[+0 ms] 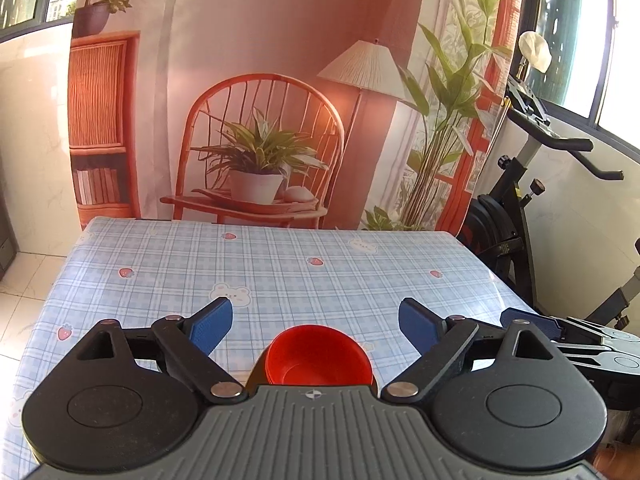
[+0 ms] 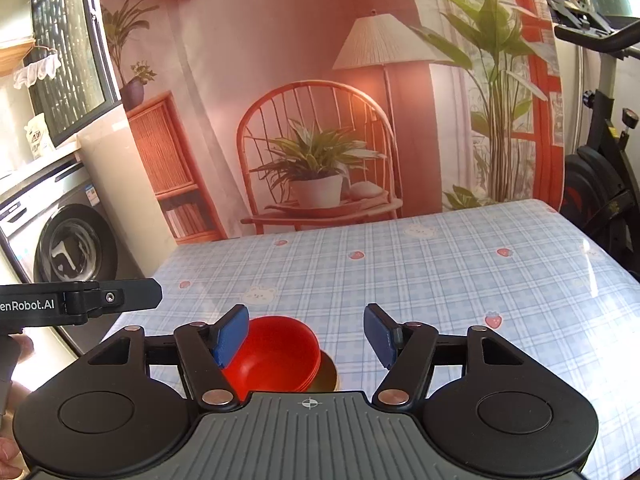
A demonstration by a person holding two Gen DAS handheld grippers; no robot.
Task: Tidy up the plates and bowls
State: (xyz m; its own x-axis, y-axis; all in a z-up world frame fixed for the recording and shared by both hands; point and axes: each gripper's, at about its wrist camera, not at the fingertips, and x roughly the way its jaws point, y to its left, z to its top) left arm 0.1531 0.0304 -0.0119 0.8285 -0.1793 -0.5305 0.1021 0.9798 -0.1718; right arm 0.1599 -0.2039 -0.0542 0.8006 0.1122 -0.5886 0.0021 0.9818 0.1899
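A stack of red bowls (image 1: 318, 356) sits on a brown plate (image 2: 326, 376) near the front edge of the table. In the left wrist view the stack lies just in front of my open left gripper (image 1: 316, 324), below and between its blue pads, partly hidden by the gripper body. In the right wrist view the red bowls (image 2: 272, 354) sit beside the left pad of my open right gripper (image 2: 306, 334). Neither gripper holds anything. The right gripper's side (image 1: 560, 330) shows at the right of the left wrist view.
The table (image 1: 280, 272) has a blue plaid cloth with strawberries and bears. A printed backdrop (image 1: 260, 100) hangs behind it. An exercise bike (image 1: 520, 200) stands to the right, a washing machine (image 2: 60, 248) to the left.
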